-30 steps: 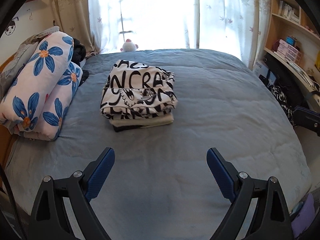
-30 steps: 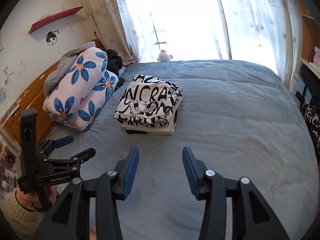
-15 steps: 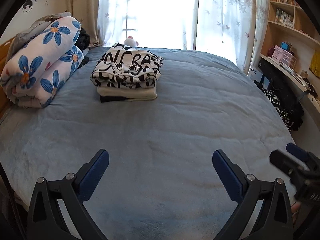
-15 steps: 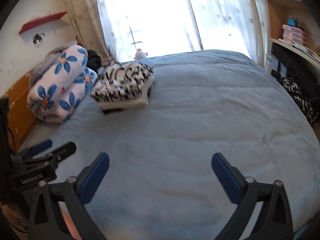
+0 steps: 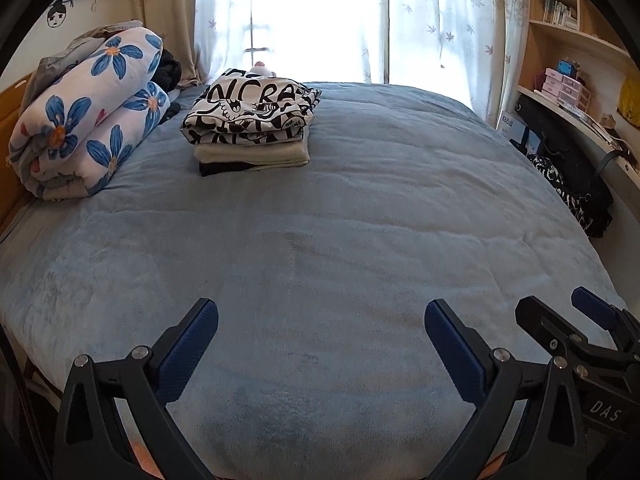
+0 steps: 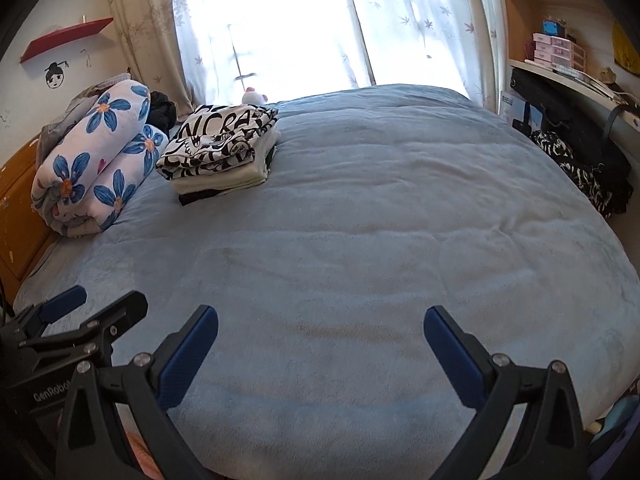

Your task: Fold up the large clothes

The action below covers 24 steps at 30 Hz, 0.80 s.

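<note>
A stack of folded clothes [image 5: 252, 128] [image 6: 220, 152], topped by a black-and-white lettered garment over a cream one and a dark one, rests far back on the blue bed [image 5: 340, 240] [image 6: 360, 240]. My left gripper [image 5: 320, 320] hangs low over the bed's near edge, open wide, nothing between its blue pads. My right gripper [image 6: 320, 324] is beside it, equally open and empty. Each gripper shows in the other's view: the right gripper [image 5: 560, 320] at the lower right, the left gripper [image 6: 96, 304] at the lower left. Both are far from the stack.
A rolled flowered quilt [image 5: 84, 120] [image 6: 92, 160] lies at the bed's left by the wooden headboard [image 6: 16, 208]. A curtained window [image 5: 320, 12] is behind the bed. Shelves [image 5: 568, 40] and dark bags [image 5: 568, 168] line the right side.
Both grippers have dropped and pulled back toward the bed's near edge, so the stack looks farther away. The right gripper's jaws have spread from half closed to wide open.
</note>
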{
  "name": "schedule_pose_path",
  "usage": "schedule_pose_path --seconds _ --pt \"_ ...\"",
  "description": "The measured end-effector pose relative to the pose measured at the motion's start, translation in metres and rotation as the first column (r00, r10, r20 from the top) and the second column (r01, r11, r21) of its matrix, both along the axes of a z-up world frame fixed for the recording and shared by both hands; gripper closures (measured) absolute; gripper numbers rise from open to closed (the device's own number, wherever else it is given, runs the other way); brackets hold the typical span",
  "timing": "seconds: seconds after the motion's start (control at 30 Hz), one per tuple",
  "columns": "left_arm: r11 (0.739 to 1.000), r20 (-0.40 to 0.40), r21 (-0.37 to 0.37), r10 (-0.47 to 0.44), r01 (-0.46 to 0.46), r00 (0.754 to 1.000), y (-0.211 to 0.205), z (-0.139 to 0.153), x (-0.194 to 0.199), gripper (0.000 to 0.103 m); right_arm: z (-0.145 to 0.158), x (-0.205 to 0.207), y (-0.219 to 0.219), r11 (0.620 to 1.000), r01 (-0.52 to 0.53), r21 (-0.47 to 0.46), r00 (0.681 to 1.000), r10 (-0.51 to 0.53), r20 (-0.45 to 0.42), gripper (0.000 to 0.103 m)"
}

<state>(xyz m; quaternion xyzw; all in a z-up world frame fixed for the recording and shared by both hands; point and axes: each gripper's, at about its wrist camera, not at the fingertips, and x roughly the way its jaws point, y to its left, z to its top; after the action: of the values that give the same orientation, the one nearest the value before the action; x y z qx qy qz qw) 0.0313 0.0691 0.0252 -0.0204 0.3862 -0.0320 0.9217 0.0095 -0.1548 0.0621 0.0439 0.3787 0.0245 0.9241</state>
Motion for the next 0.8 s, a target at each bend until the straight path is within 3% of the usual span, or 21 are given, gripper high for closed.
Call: schedule_pose_path --seconds 0.8 --pt "1.0 -0.047 0.003 -0.013 0.013 0.999 -0.002 -0.018 -0.005 0.001 -0.016 -0.002 -0.003 0.997 0.049 -0.062 0.999 -0.049 -0.009 0.0"
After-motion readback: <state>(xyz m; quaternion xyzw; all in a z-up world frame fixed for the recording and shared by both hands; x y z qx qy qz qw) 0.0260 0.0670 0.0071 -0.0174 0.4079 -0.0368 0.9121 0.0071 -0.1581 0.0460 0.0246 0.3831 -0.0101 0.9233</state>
